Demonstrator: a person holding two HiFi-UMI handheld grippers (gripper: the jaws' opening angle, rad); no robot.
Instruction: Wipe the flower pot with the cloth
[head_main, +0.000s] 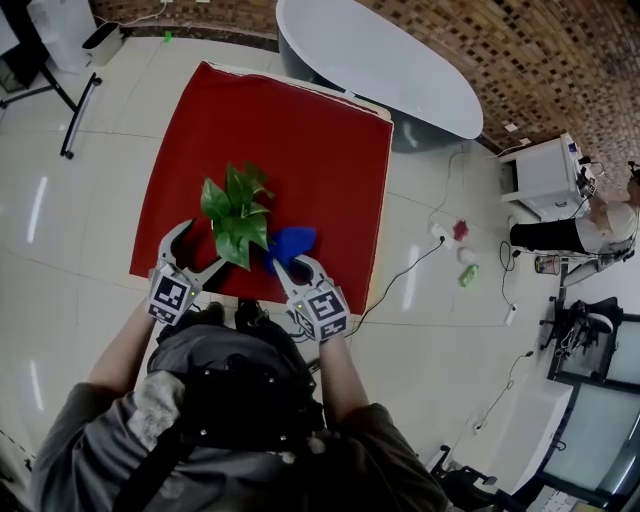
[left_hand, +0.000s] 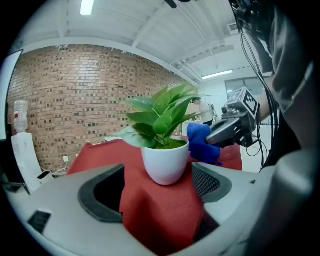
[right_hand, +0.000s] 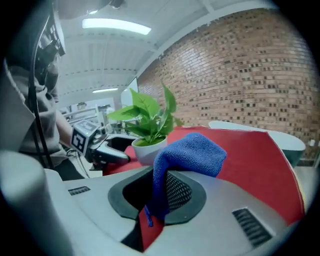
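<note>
the flower pot (left_hand: 165, 162) stands upright near the table's (head_main: 300, 130) near edge, long axis vertical, leaves up. the blue cloth (right_hand: 187, 155) sits just beside its rim, pinched in our right claw (right_hand: 160, 192). our left claw (left_hand: 157, 192) gapes wide and empty, with the pot just ahead. we judge wiping is about to begin; next the cloth must press on the pot's wall.

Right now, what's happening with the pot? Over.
Left gripper open, empty. Right gripper shut on blue cloth, beside white pot. Nothing in the way.

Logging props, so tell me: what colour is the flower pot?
White flower pot, shown best in the left gripper view.
</note>
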